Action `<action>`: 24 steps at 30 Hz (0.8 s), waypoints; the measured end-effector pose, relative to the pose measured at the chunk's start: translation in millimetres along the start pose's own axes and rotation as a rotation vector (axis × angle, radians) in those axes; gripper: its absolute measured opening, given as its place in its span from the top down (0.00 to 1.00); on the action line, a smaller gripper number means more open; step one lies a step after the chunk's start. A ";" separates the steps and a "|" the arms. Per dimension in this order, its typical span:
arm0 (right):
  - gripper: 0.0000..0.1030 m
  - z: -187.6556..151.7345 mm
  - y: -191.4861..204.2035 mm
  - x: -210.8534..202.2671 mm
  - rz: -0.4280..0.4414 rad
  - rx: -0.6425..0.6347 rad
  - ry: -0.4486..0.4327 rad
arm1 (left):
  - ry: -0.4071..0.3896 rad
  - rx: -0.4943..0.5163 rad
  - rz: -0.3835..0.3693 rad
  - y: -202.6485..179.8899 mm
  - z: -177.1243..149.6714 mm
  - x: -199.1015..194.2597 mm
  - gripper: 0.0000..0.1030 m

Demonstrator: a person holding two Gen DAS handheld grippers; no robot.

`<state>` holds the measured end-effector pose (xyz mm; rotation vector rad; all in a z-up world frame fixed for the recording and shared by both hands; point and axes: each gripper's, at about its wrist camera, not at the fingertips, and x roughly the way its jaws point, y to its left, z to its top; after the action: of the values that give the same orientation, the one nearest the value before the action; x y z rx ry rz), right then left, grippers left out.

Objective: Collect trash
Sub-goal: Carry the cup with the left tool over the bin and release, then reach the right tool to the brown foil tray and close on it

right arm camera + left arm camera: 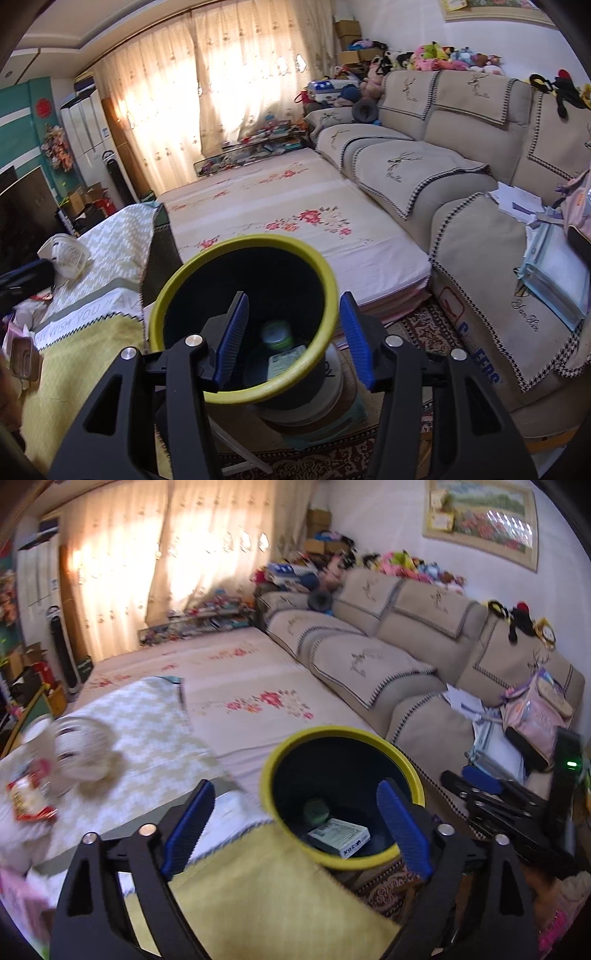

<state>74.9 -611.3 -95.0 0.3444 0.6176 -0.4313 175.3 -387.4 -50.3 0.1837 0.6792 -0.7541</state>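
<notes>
Yellow-green plastic rims the round, dark-walled trash bin (pixel 243 317), which is tipped so its mouth faces up toward both cameras; it sits beside the table edge, above a patterned rug (pixel 424 328). At its bottom lie a small flat cardboard box (pixel 338 836), whitish with blurred print that cannot be read, its long axis running roughly across the left wrist view, and a rounded green lump (pixel 317 809). The right gripper (pixel 291 336) straddles the near rim, one ribbed blue finger inside the bin and the other outside; whether the pads press the wall cannot be told. The left gripper (pixel 295 827) has its blue ribbed fingers spread wide with nothing between them, over the bin's left rim. A woven yellow tablecloth (pixel 74 369) carries a pale band reading "WISH YOU". The beige sofa (pixel 480 221) has hound's-tooth trimmed covers, one stitched "Yan Lin".
</notes>
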 end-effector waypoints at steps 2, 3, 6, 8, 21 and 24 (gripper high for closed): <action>0.52 -2.0 8.6 1.6 0.017 -0.014 0.008 | -0.026 -0.019 0.017 11.5 -7.9 -23.3 0.07; 0.52 -3.1 14.7 2.0 0.025 -0.026 0.011 | -0.042 -0.029 0.031 17.8 -13.5 -37.0 0.06; 0.52 -6.2 30.3 3.7 0.050 -0.054 0.021 | -0.074 -0.049 0.084 34.9 -30.1 -70.8 0.05; 0.52 -9.3 45.1 4.2 0.073 -0.077 0.029 | -0.087 -0.062 0.122 46.9 -40.1 -90.9 0.05; 0.51 -44.4 193.2 -11.6 0.401 -0.301 0.106 | -0.134 -0.275 0.414 147.1 -135.6 -202.7 0.05; 0.51 -57.0 233.3 -17.6 0.484 -0.358 0.135 | -0.135 -0.286 0.459 159.1 -150.3 -216.8 0.05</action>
<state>147.6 -381.9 -85.5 0.1708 0.7036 0.1692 94.1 -90.3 -43.2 0.0226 0.5802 -0.2221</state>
